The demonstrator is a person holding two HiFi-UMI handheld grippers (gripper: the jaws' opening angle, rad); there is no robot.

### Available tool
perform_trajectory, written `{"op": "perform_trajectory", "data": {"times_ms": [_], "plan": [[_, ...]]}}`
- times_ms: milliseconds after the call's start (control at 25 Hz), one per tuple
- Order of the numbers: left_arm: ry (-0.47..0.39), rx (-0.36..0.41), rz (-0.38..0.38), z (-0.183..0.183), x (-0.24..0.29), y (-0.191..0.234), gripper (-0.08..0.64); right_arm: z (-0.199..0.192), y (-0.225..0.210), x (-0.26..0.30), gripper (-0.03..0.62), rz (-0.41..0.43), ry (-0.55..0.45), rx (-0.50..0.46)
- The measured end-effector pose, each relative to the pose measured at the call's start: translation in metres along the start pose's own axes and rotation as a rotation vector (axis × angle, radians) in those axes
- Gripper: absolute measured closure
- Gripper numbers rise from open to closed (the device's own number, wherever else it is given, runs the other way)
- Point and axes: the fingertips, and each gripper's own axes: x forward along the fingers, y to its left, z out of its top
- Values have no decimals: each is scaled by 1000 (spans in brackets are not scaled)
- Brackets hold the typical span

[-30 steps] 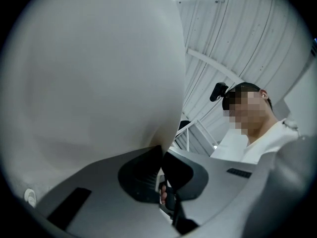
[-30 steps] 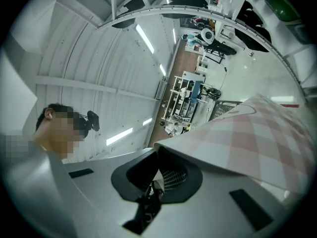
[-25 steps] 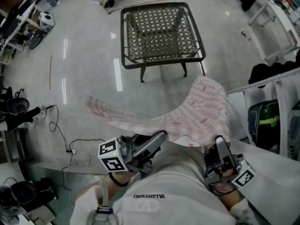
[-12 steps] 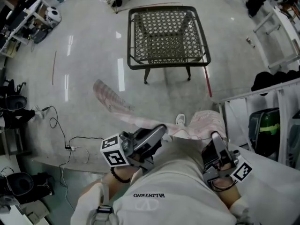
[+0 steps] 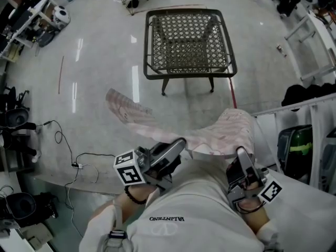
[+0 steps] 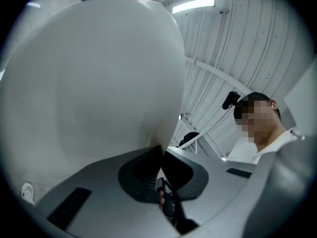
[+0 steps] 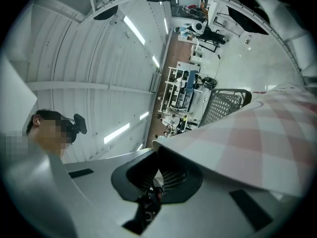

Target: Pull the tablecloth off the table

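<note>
The pink checked tablecloth (image 5: pixel 210 135) hangs in the air off the table, spread between my two grippers above the floor. My left gripper (image 5: pixel 174 147) is shut on one edge; in the left gripper view the cloth (image 6: pixel 99 83) billows up from the closed jaws (image 6: pixel 160 152) and fills the left side. My right gripper (image 5: pixel 241 155) is shut on the other edge, where the cloth (image 7: pixel 257 133) runs out to the right from the jaws (image 7: pixel 157 150). The bare mesh-top table (image 5: pixel 189 41) stands ahead on the floor, also seen as the table (image 7: pixel 223 103).
Cables (image 5: pixel 68 151) trail over the glossy floor at the left. A red strip (image 5: pixel 231 92) lies by the table's right leg. White rails (image 5: pixel 310 41) and a case with a green object (image 5: pixel 295 140) stand at the right. Cluttered shelves (image 5: pixel 21 14) sit at the far left.
The cloth has been drawn back from the table toward me and its right part has billowed up again. Both grippers stay shut near my body.
</note>
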Motion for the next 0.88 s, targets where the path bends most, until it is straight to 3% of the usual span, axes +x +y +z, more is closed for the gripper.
{"op": "perform_trajectory", "data": {"times_ms": [880], "plan": [[-3,3,0,0,2,3,557,2,-6,4,581,1,11,-4]]}}
